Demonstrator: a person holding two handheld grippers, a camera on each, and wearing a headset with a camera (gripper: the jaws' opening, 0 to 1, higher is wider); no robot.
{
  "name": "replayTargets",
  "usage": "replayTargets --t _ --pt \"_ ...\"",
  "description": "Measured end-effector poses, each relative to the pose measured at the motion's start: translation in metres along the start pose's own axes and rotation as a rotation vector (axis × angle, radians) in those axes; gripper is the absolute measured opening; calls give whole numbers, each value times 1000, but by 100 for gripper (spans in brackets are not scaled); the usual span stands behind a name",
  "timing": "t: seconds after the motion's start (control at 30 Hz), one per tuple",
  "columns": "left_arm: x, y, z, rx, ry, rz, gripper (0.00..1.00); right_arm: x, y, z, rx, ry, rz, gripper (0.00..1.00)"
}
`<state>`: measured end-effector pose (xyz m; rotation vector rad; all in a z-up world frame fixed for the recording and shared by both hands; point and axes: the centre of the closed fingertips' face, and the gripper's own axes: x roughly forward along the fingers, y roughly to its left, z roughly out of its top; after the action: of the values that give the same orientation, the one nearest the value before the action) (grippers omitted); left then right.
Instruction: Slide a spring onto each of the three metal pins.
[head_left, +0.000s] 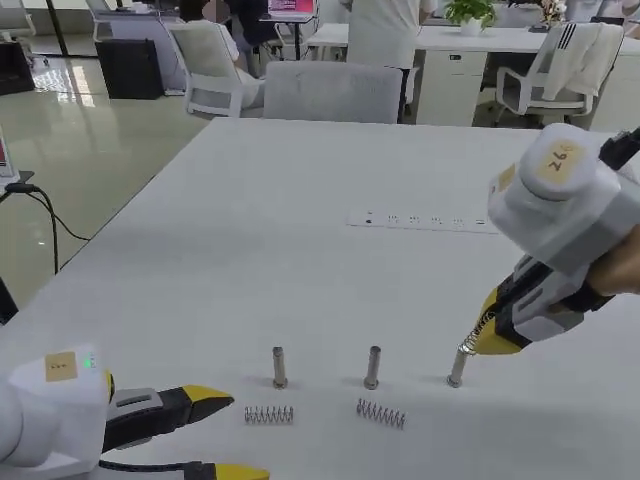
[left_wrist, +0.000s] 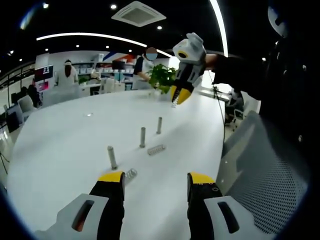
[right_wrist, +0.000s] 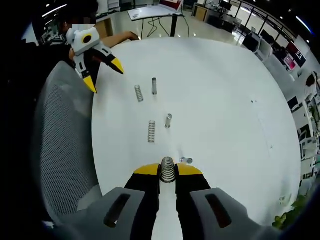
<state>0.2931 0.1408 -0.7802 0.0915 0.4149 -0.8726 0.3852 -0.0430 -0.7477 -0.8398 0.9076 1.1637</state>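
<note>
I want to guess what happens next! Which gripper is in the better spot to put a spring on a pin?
Probably the right gripper: it is shut on a spring right at the top of the end pin. The left gripper is open and empty, near a loose spring.

White worktable (head_left: 300, 200) — grey chair (head_left: 330, 92), glossy floor (head_left: 80, 140), potted plant (head_left: 470, 12) beyond

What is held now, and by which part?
The right gripper pinches a spring across its coils, between the jaw tips. The left gripper is open, holding nothing.
</note>
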Motion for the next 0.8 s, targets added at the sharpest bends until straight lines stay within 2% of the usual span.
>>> replayTargets --t 0.2,0.33,0.63,0.8 --pt "1 -1 0 0 1 -2 44 10 -12 -6 18 21 6 8" --pt "1 -2 0 3 3 -2 44 19 -19 -12 -1 68 -4 8" --pt "0 -1 -1 2 5 1 44 35 -31 -14 17 82 10 8" --pt "0 -1 -1 0 7 -2 43 39 -32 -14 21 90 21 8"
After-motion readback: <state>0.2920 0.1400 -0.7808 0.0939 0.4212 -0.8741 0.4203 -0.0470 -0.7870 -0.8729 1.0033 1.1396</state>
